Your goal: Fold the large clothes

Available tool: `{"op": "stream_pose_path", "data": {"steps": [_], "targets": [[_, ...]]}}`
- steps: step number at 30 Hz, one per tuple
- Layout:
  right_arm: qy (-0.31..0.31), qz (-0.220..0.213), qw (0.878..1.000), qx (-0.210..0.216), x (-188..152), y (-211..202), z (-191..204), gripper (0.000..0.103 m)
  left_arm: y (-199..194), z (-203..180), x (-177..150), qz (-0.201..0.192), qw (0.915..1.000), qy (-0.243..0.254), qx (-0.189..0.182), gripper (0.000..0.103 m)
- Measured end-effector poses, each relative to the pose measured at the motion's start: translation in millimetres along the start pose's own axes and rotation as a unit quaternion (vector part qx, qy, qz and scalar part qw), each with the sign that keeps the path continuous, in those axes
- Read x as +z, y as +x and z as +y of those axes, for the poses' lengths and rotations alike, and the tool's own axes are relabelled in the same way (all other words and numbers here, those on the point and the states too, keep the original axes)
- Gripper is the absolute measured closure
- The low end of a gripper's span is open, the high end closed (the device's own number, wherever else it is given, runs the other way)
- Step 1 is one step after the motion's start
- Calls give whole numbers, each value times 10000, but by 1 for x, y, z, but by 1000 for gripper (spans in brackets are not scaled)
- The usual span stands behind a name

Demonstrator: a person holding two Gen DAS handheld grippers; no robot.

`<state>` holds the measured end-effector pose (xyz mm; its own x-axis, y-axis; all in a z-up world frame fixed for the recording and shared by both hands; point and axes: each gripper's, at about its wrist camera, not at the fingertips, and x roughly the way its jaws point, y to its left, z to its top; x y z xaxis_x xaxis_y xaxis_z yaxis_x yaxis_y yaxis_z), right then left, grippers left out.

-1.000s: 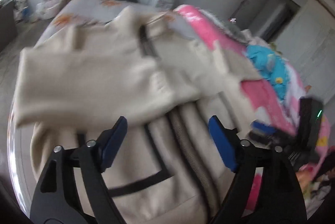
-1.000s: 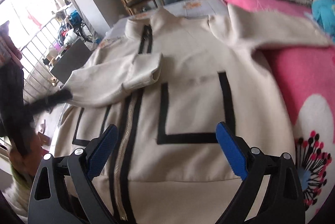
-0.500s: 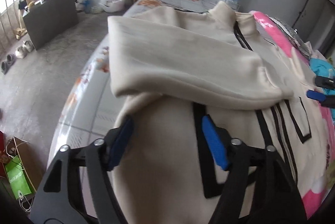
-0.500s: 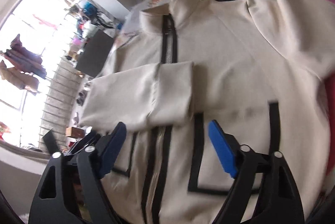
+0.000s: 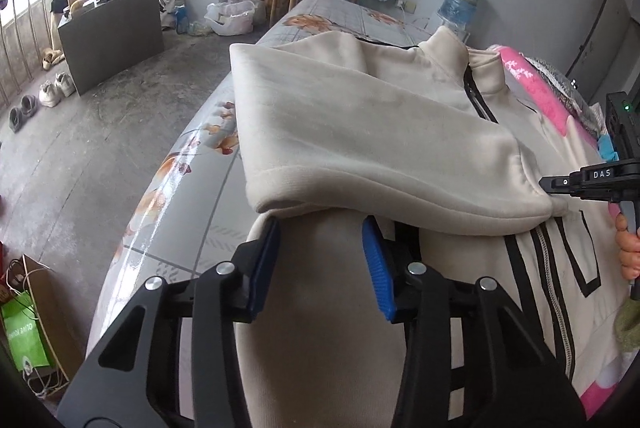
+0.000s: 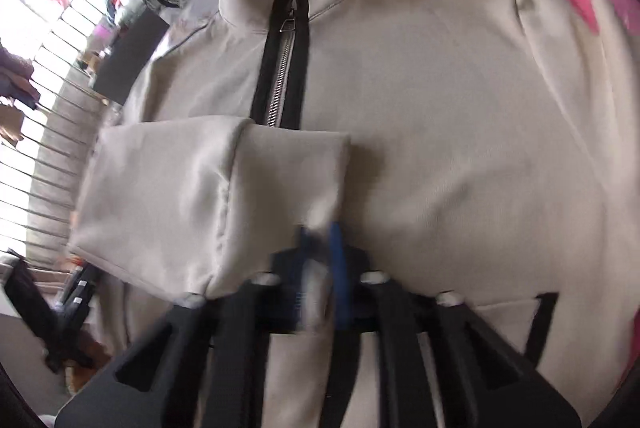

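Between right gripper [image 6: 320, 248] pads, sleeve cuff [image 6: 288, 179]

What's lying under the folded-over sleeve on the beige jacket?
The folded beige sleeve covers the jacket's chest and the middle of the black-edged zipper; whatever else lies beneath is hidden.

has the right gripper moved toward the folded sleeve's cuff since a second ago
Yes. The right gripper has come up the jacket from the hem to the folded sleeve; its jaws have just closed at the cuff corner.
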<state>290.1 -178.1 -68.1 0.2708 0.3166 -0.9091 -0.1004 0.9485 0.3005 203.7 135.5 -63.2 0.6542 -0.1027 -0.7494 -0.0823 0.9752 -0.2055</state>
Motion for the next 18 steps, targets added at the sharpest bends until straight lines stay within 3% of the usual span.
{"op": "stream_pose_path", "data": {"steps": [6, 10, 12, 18], "targets": [[-130, -1154, 9932, -15, 25, -71, 8, 98, 0, -2, -1, -6, 10000, 0, 41, 63], [-8, -1989, 9786, -520, 31, -121, -14, 98, -1, -2, -1, -8, 10000, -13, 49, 63], [156, -2063, 9756, -739, 31, -128, -34, 98, -1, -3, -1, -15, 10000, -25, 55, 64], [576, -1513, 9834, -819, 13, -87, -82, 98, -1, -6, -2, -18, 9999, 2, 148, 66]]}}
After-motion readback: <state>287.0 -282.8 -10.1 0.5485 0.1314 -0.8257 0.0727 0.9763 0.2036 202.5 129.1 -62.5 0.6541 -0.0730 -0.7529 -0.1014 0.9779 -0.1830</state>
